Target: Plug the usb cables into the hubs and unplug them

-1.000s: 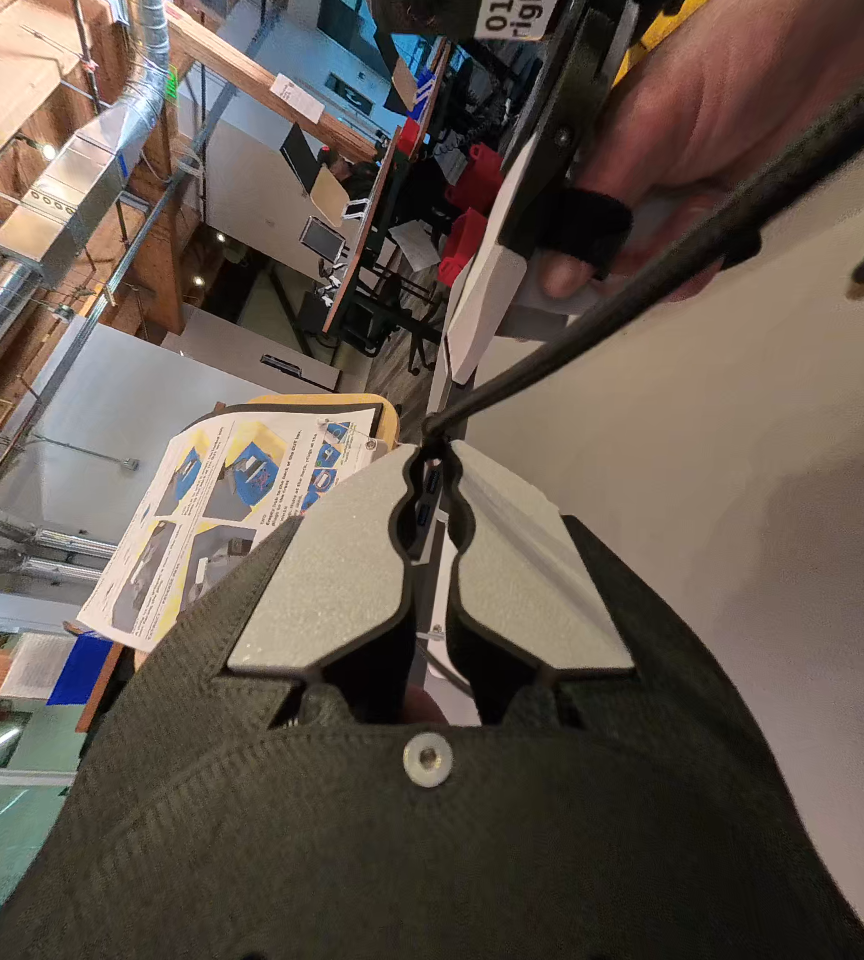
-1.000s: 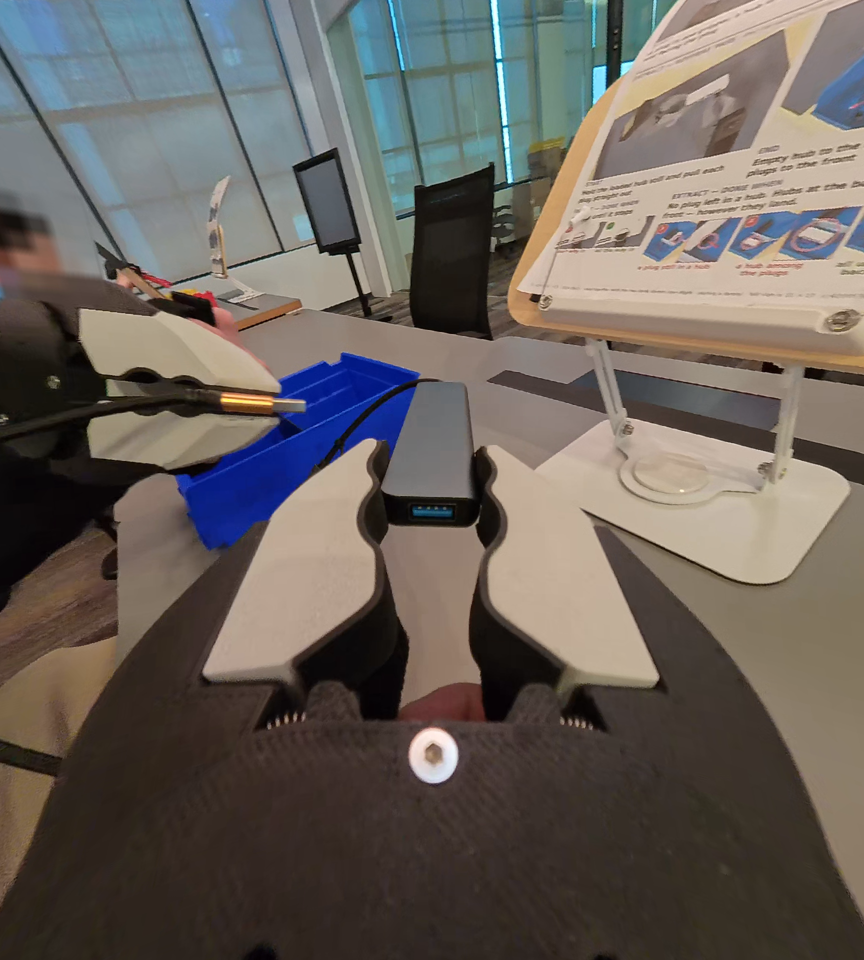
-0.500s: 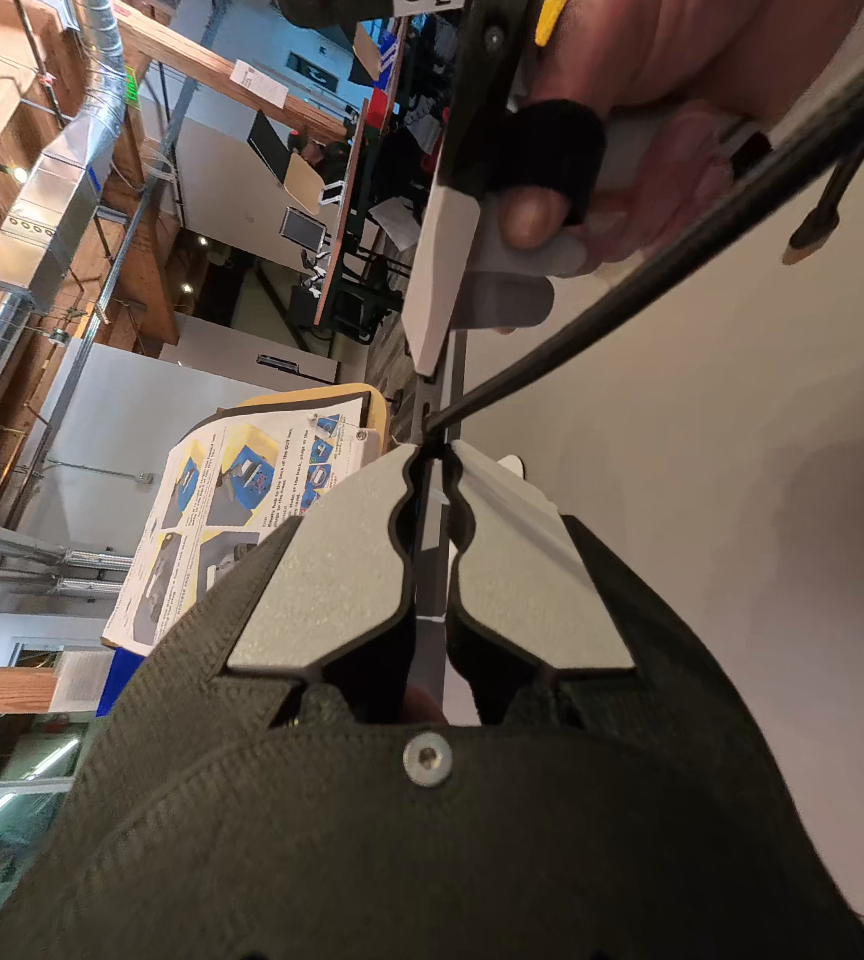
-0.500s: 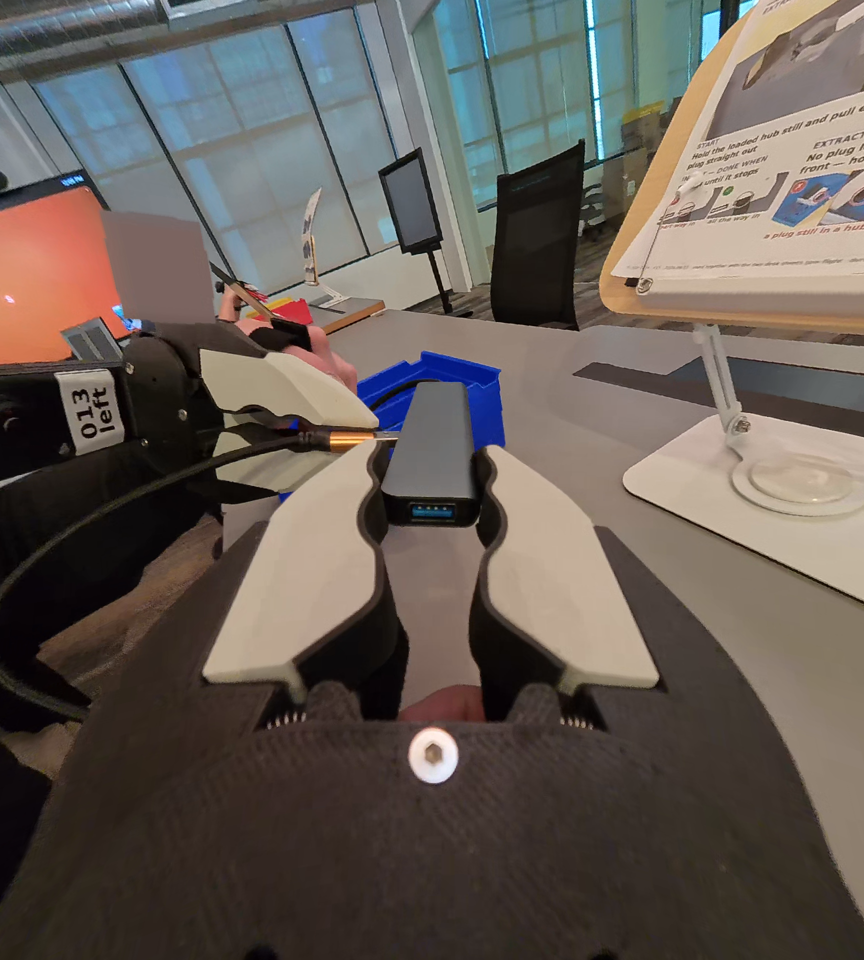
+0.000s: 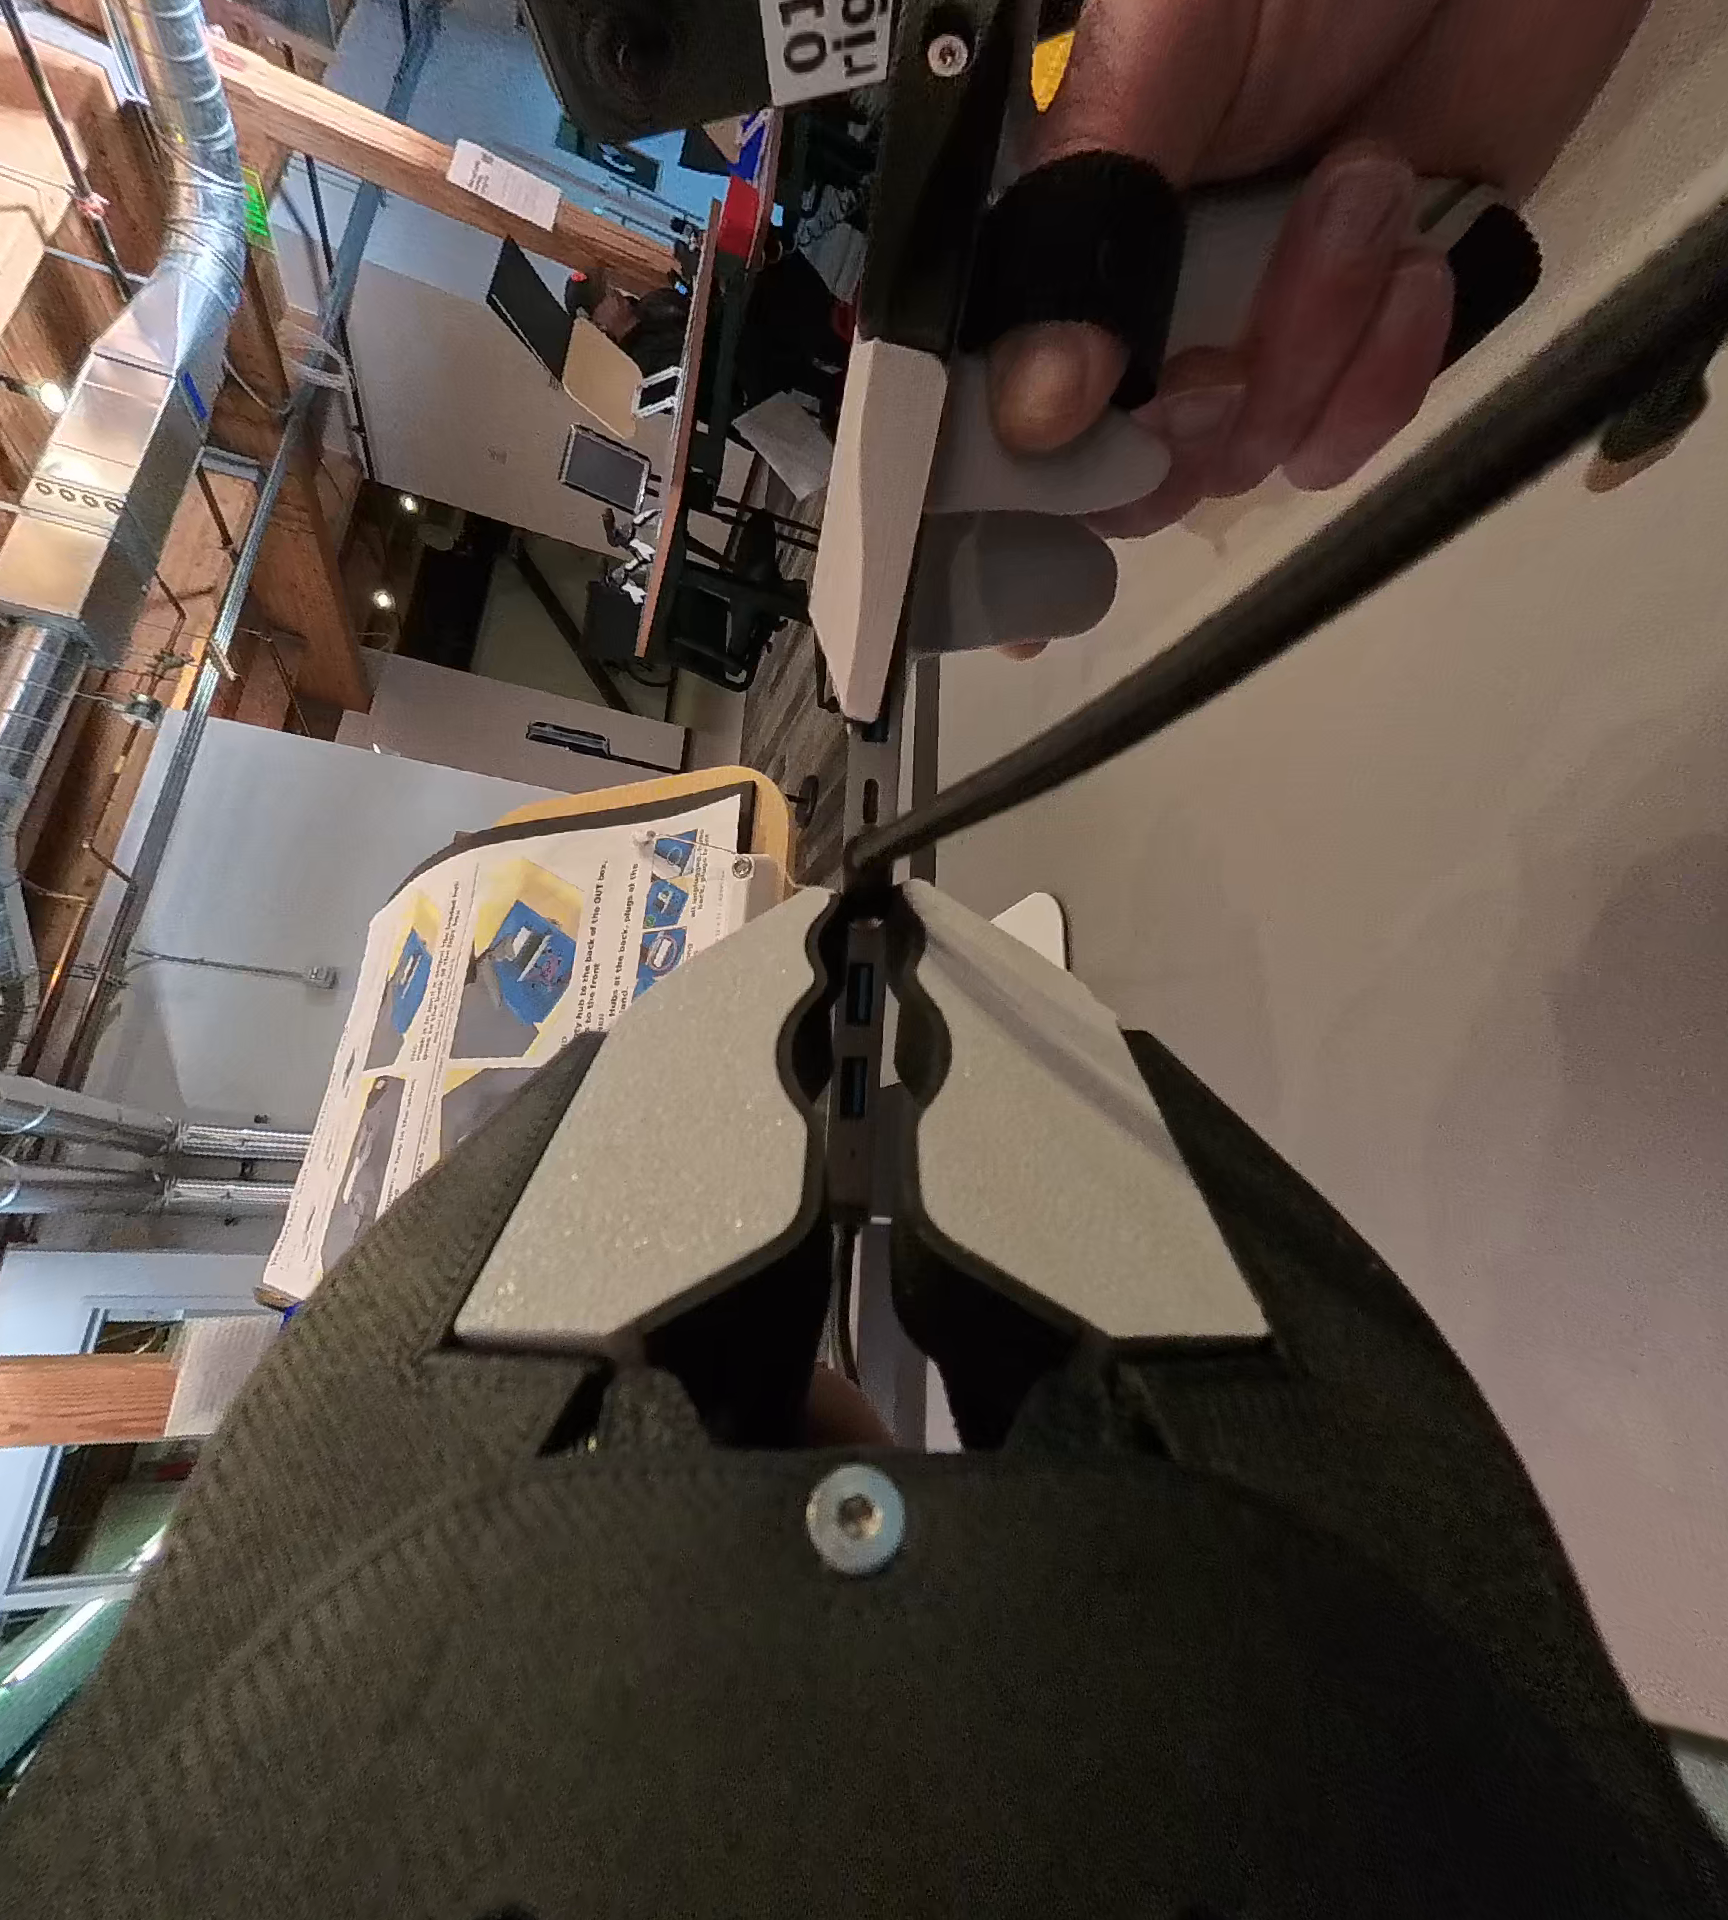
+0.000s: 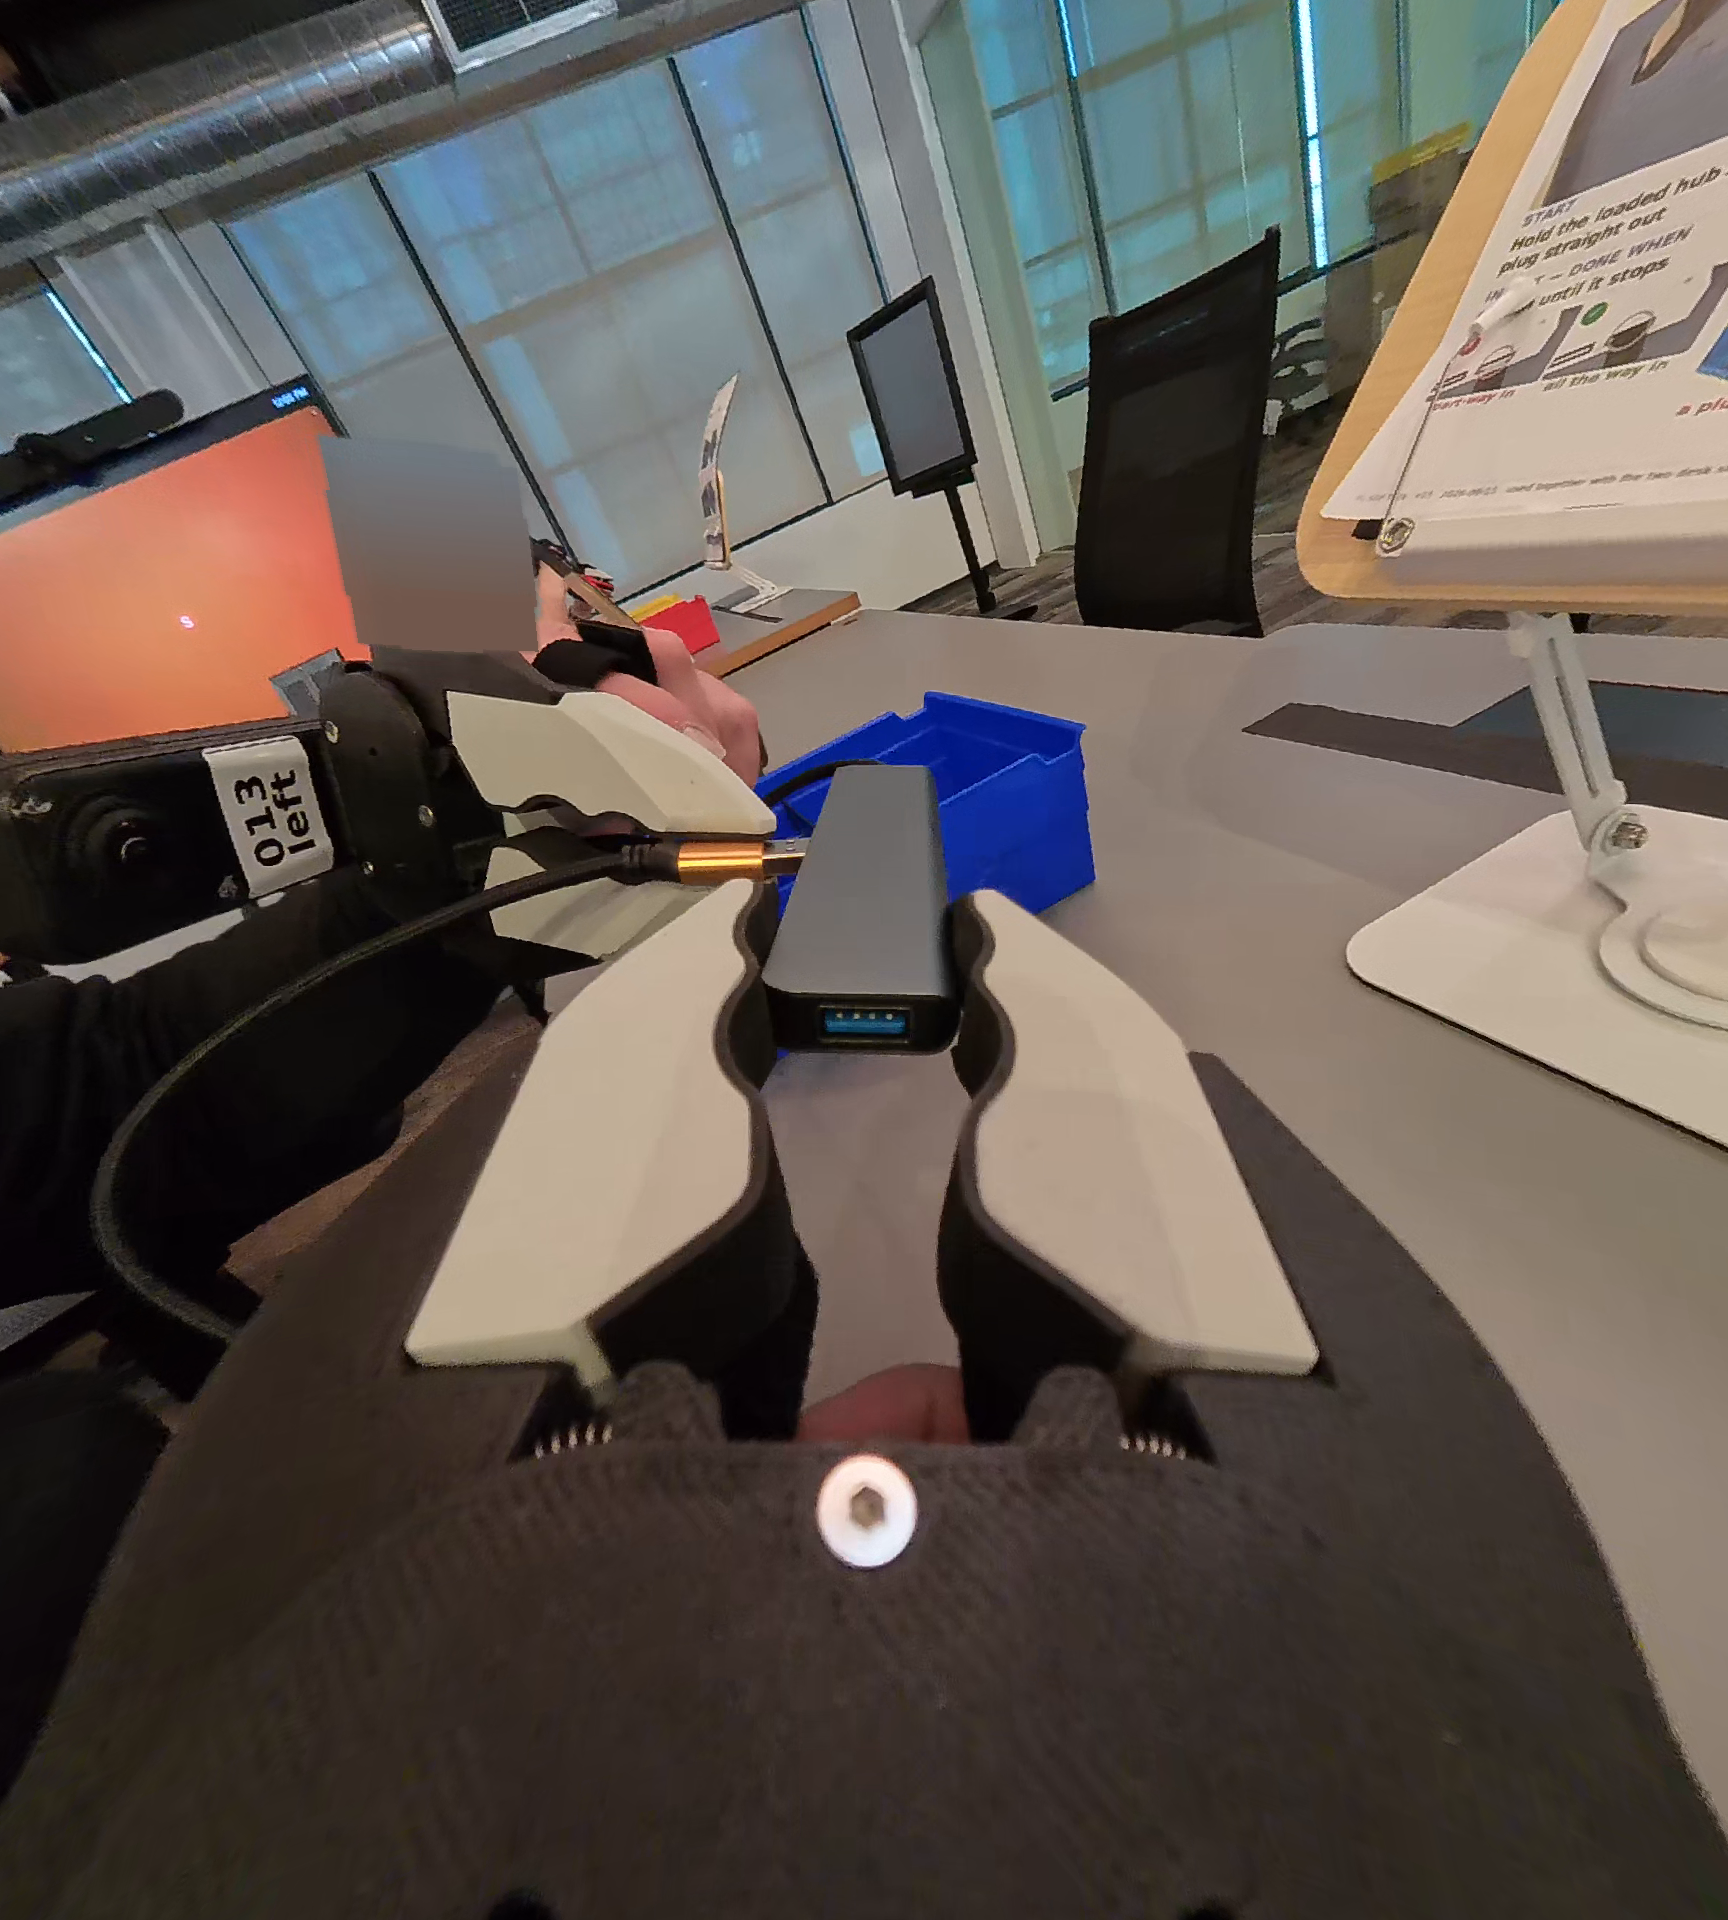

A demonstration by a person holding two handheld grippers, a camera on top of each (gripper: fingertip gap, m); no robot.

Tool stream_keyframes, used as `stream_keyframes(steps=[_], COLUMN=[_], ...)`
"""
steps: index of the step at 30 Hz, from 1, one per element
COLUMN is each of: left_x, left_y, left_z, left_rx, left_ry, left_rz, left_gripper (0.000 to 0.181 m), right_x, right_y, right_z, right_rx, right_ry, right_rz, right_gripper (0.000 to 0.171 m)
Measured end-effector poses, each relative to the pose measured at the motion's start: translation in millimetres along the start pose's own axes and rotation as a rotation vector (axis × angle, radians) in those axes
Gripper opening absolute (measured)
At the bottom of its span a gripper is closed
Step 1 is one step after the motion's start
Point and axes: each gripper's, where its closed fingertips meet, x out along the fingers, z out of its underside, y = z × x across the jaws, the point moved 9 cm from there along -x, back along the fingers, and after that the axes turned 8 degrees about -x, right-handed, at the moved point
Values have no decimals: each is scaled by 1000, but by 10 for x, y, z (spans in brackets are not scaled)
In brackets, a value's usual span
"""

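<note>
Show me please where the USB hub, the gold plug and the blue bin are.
USB hub [image 6: 865,883], right wrist view, grey top face.
Gold plug [image 6: 720,862], right wrist view, gold collar.
Blue bin [image 6: 1026,821], right wrist view, front wall.

hub [image 6: 865,883] between right gripper [image 6: 860,997] fingers | plug [image 6: 725,862] at hub's left side | bin [image 6: 985,790] behind hub | stand [image 6: 1566,914] right, on table [image 6: 1359,1195]

we log, words withheld:
- white sticker [image 6: 266,821], black print, on the left tool's camera body.
- white sticker [image 5: 829,42], black print, partly cut off, on the right tool's camera housing.
- instruction sheet [image 6: 1608,260], black and red print with small pictures, on the tilted wooden stand [image 6: 1379,551] on the desk.
</note>
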Motion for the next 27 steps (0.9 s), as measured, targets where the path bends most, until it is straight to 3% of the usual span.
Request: stream_keyframes(steps=[11,23,27], left_x=[-26,69,49], left_y=[-3,21,20], left_z=[-7,51,5], left_rx=[-7,9,26], left_ry=[29,-18,-12], left_rz=[9,-74,-109], left_gripper=[7,7,28], right_x=[-15,2,-54], right_y=[-27,-19,53], right_z=[-32,-57,-62], right_rx=[6,-3,29], right_ry=[-20,-27,2], right_rz=[-66,24,83], right_gripper=[32,32,32])
